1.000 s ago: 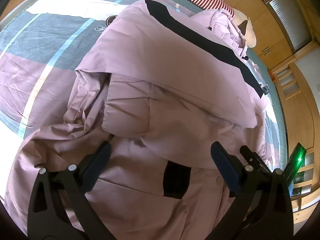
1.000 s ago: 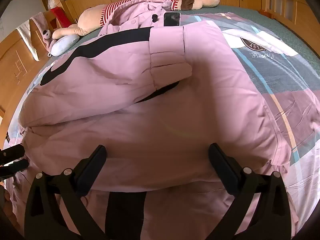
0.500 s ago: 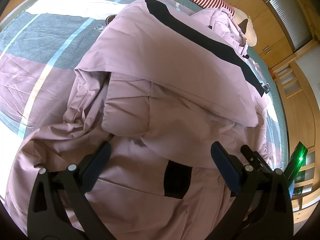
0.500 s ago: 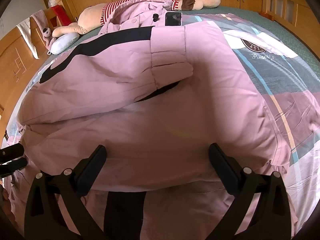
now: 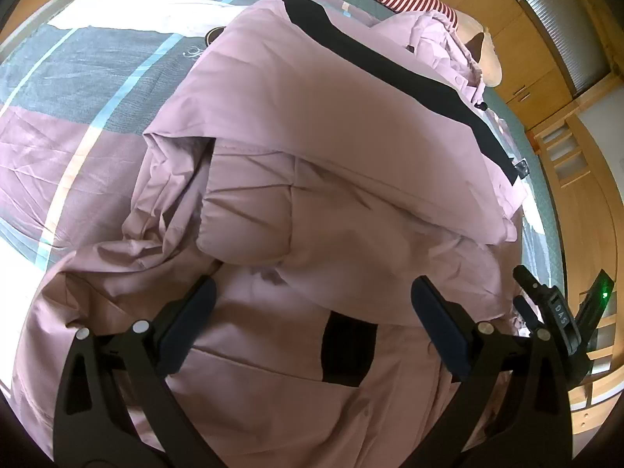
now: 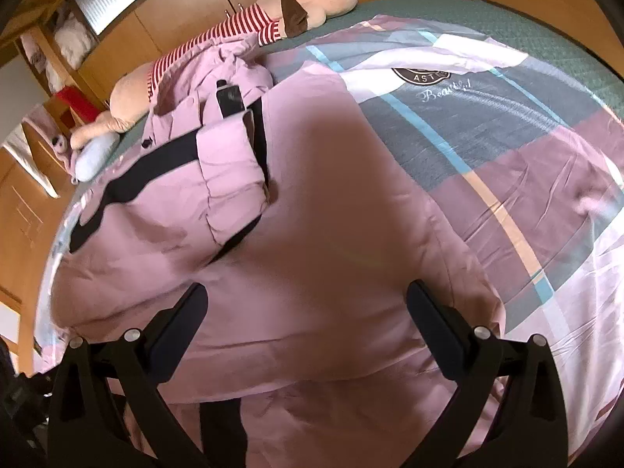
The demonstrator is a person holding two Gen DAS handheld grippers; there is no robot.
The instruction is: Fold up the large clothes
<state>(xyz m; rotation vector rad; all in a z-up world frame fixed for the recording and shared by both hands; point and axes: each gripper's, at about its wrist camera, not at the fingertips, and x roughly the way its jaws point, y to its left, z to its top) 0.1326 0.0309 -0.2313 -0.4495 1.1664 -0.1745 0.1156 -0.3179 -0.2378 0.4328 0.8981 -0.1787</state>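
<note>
A large pink padded jacket (image 5: 312,163) with black stripes lies spread on the bed, its sleeves folded over the body. In the right wrist view the same jacket (image 6: 312,234) fills the middle, one sleeve cuff (image 6: 230,171) lying across the chest. My left gripper (image 5: 312,304) hangs open just above the jacket's lower part, near a black patch (image 5: 347,351). My right gripper (image 6: 304,312) is open too, over the jacket's hem side, with nothing between its fingers. The other gripper (image 5: 553,312) shows at the right edge of the left wrist view.
A patterned quilt (image 6: 507,124) covers the bed under the jacket. A plush toy in a red-striped shirt (image 6: 249,27) lies at the head of the bed beside a pale blue cushion (image 6: 93,156). A phone (image 6: 230,97) rests by the collar. Wooden cupboards (image 5: 546,39) surround the bed.
The right wrist view has swung and tilted, showing more quilt on the right; the right gripper has shifted toward that side. The left gripper has barely moved. Both stay open.
</note>
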